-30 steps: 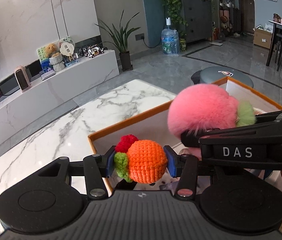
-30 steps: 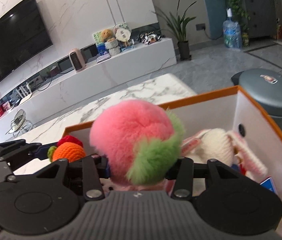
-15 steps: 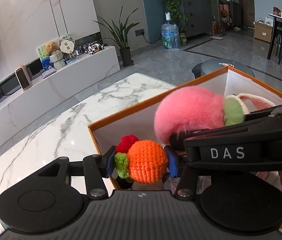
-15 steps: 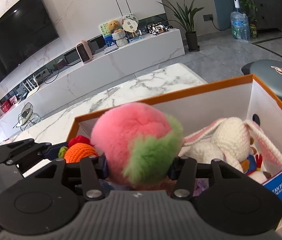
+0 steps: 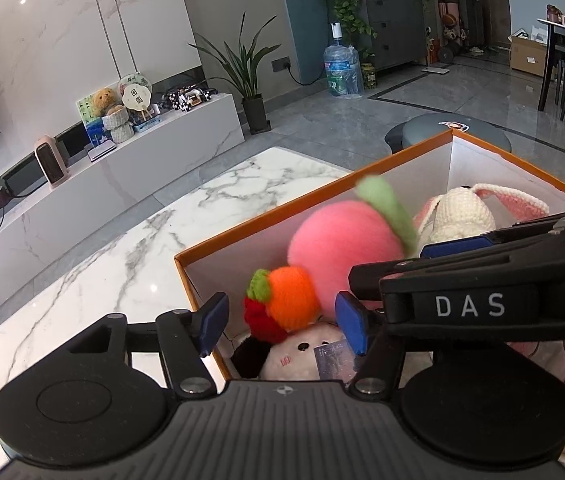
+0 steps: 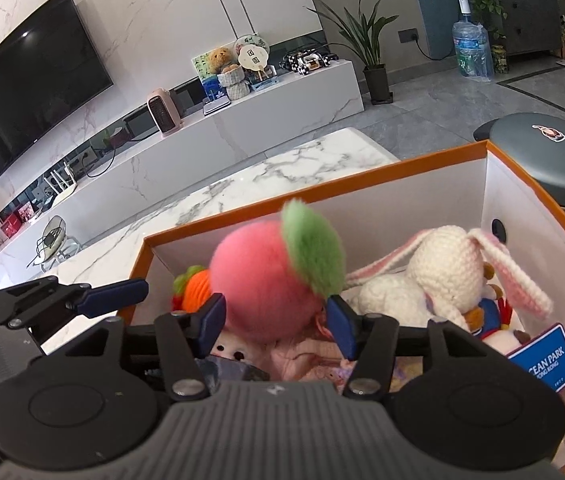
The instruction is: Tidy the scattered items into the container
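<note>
Orange-rimmed box [image 5: 266, 220] sits on the marble table [image 5: 130, 256], white inside, already carrying several soft toys

Left gripper [image 5: 278, 324]: blue pads spread wide, nothing pinched. Left pad [image 5: 212, 322] hangs over the box's left wall, right pad [image 5: 350, 326] is over the interior. Crochet orange toy [image 5: 292, 298], with green leaf and red part, sits in the gap between the pads and touches neither; motion-blurred, cannot tell whether it rests on the toys below. Under it a pale plush face with a black ear [image 5: 294, 354]

Pink fluffy peach [image 6: 266, 276] with green leaf lies just right of the orange toy and against it, blurred in both views. Right gripper [image 6: 276, 320]: pads apart, peach in front of the gap, bulging down between the tips; contact with either pad cannot be told. Seen from the left wrist, the right gripper's body crosses over the box's right half

Further right, a white crochet rabbit [image 6: 438, 276] with pink-lined ears lies near the far right corner, a blue card [image 6: 542, 356] leaning by the right wall

Edges and room: both grippers hover above the rim. Bare white wall shows along the far side and the right side; bare marble left of the box. A grey round bin [image 6: 546, 160] stands on the floor beyond the box's right corner
</note>
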The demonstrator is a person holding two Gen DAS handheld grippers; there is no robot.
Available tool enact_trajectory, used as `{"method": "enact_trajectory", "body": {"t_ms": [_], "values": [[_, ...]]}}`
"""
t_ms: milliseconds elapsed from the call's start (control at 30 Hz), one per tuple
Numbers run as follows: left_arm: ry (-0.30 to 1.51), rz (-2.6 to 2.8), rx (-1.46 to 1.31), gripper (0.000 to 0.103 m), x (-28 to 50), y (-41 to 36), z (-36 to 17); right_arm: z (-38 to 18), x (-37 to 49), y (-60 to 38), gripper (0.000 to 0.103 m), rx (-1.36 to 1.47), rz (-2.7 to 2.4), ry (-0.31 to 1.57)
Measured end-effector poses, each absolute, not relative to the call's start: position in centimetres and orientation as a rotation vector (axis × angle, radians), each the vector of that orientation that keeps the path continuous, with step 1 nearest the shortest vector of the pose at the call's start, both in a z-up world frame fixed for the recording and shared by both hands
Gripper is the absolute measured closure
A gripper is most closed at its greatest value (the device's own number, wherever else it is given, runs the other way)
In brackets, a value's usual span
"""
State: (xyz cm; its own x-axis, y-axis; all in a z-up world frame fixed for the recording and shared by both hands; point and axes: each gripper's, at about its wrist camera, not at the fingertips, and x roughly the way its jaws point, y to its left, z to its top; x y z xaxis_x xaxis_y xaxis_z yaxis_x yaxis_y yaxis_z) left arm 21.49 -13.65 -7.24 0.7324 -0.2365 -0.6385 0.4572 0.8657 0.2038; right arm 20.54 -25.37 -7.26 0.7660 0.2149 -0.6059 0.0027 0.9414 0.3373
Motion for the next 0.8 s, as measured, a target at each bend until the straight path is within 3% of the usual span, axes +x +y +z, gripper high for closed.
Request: {"method": "enact_trajectory", "body": {"t_ms": [200,467,800], "values": [[0.632,-0.377,0.378,0.034,20.8,-13.5,-6.7,-6.8,20.0,-25.7,0.045,0.339,0.106,0.671],[0.615,-0.36,0.361,0.034,19.9,-13.0,-5.2,-5.8,19.0,-25.5,0.054,0.317,0.092,0.658],[0.531,-0.357,0.337,0.034,17.1,-12.7,-1.7,-2.4,15.9,-25.7,0.053,0.291,0.045,0.592]]}}
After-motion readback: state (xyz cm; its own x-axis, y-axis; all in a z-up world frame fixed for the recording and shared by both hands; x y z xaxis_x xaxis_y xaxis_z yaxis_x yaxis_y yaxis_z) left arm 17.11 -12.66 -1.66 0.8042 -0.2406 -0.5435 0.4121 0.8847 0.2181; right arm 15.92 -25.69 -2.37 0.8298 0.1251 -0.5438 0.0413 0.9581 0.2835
